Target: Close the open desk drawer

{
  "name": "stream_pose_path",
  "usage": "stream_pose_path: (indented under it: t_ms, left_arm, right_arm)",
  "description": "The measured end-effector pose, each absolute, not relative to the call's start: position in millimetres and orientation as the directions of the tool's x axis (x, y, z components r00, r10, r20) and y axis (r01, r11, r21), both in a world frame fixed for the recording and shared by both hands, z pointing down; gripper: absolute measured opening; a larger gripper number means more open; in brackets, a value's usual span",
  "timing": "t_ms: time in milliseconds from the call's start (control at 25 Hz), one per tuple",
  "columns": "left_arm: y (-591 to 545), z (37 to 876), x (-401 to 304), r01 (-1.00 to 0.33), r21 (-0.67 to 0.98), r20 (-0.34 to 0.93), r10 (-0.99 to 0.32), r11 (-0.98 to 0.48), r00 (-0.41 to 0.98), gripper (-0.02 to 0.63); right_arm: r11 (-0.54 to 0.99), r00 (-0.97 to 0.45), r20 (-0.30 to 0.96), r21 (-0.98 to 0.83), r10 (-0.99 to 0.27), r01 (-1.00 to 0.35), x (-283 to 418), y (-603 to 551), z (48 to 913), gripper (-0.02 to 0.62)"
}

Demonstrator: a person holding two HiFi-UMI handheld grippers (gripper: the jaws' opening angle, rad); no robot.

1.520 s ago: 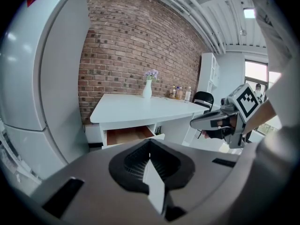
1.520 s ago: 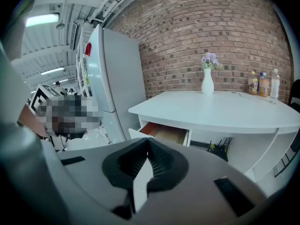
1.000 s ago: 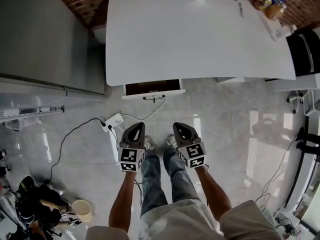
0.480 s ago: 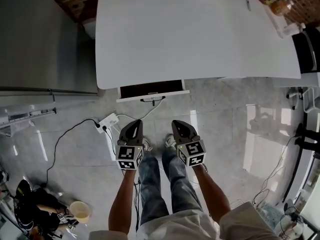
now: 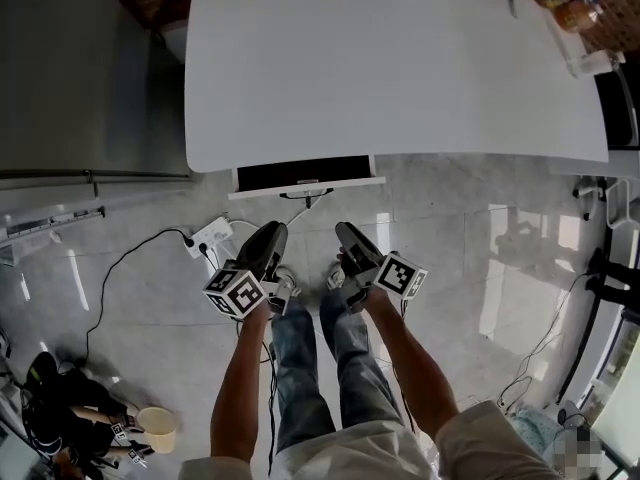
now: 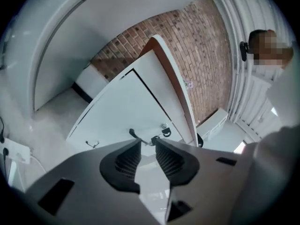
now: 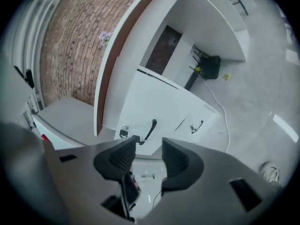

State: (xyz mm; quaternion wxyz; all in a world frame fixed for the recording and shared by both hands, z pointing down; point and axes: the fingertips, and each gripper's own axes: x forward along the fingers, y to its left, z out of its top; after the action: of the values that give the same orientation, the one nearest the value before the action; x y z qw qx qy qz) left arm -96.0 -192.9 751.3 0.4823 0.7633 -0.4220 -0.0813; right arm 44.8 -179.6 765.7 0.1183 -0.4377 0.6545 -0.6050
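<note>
Left gripper [image 5: 268, 240] and right gripper [image 5: 350, 240] are sinking and rolling in front of the table [image 5: 390, 58], jaws just opening partway, gripping nothing, while the drawer [image 5: 303, 176] is still sticking out under the table's near edge.

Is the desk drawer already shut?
No, the drawer juts out past the front edge of the white desk, its dark inside showing.

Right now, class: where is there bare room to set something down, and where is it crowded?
The desk is bare from above the drawer across its middle; only its far right corner holds jars. The floor right of the person's legs is bare; left, a power strip, cable and cup crowd it.
</note>
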Motion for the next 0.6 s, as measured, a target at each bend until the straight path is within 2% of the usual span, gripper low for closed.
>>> stream_pose_path:
  t_ms: [40,80,160,600]
  left_arm:
    - [-192.6,755.9,-95.6,-0.551,0.818,0.284,-0.715,-0.168,0.639,0.112]
    - [-192.9,761.1,-94.9,-0.536,0.830,0.284,-0.709,-0.155,0.646,0.154]
    - [-192.7,774.4,-93.2,-0.510,0.851,0.291,-0.695,-0.125,0.657,0.180]
    - [-228.7,789.2,-78.1,-0.503,0.853,0.302,-0.654,-0.141,0.694,0.183]
  right_arm:
    - [-0.107,-0.612,0.363,-0.904,-0.702,-0.414,41.8,-180.3,768.4,0.183]
    - [-0.099,-0.629,0.355,-0.909,-0.692,-0.405,39.9,-181.9,770.8,0.186]
    - [-0.093,-0.640,0.349,-0.913,-0.685,-0.398,38.7,-186.5,776.0,0.186]
    - [-0.057,-0.689,0.348,-0.911,-0.636,-0.409,28.3,-232.2,791.4,0.183]
